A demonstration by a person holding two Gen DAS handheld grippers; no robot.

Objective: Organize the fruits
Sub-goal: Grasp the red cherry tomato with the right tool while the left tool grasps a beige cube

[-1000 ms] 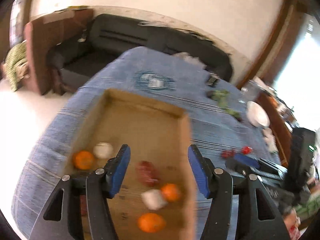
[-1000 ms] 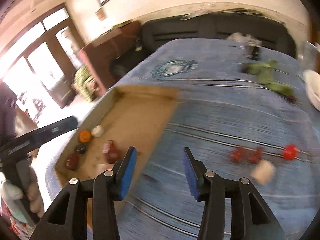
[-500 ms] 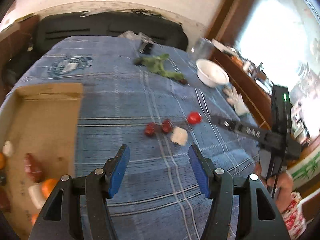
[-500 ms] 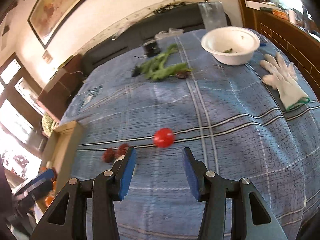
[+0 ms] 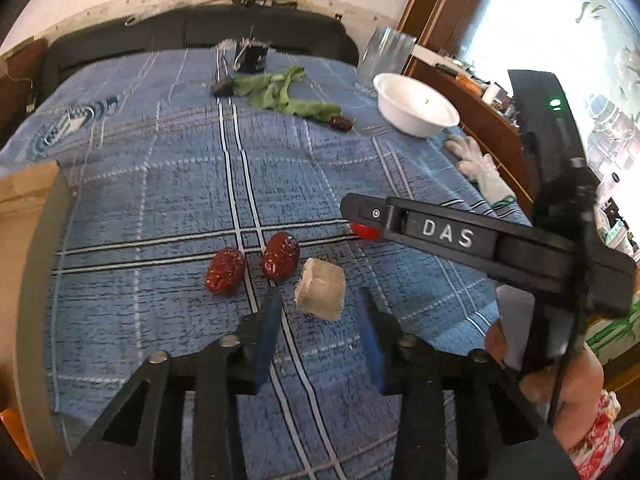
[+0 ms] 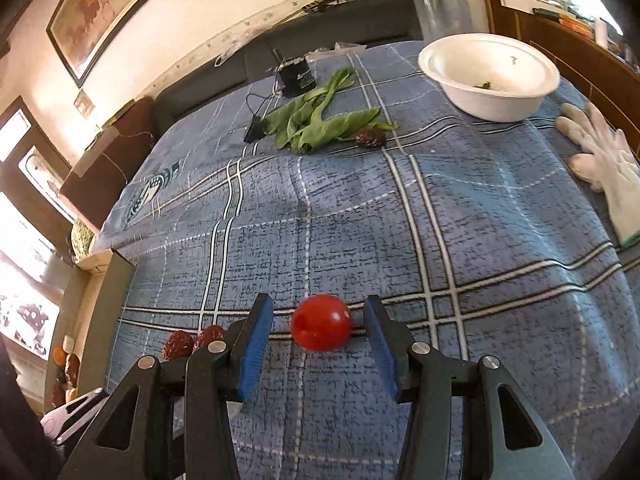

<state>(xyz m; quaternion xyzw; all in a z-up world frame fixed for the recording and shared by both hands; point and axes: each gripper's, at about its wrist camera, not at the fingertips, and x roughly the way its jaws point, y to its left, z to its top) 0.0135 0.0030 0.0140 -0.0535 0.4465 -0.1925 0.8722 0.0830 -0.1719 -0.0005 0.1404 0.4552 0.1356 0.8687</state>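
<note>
Tomato [image 6: 320, 322] now sits between my right tool's [image 6: 316, 340] spread jaws — I've swung off the cardboard box [image 5: 24, 216]. Left tool [image 5: 318, 334], apart, nears a pale cube [image 5: 320, 295], possibly fruit.

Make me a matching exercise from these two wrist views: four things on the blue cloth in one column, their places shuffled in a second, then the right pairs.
Things
1. red tomato
2. pale cube
3. white bowl
4. white glove

Places
A. just ahead of the left gripper
B. cloth's right edge
C. between the right gripper fingers
D. far right, past the greens

Pairs: 1-C, 2-A, 3-D, 4-B
</note>
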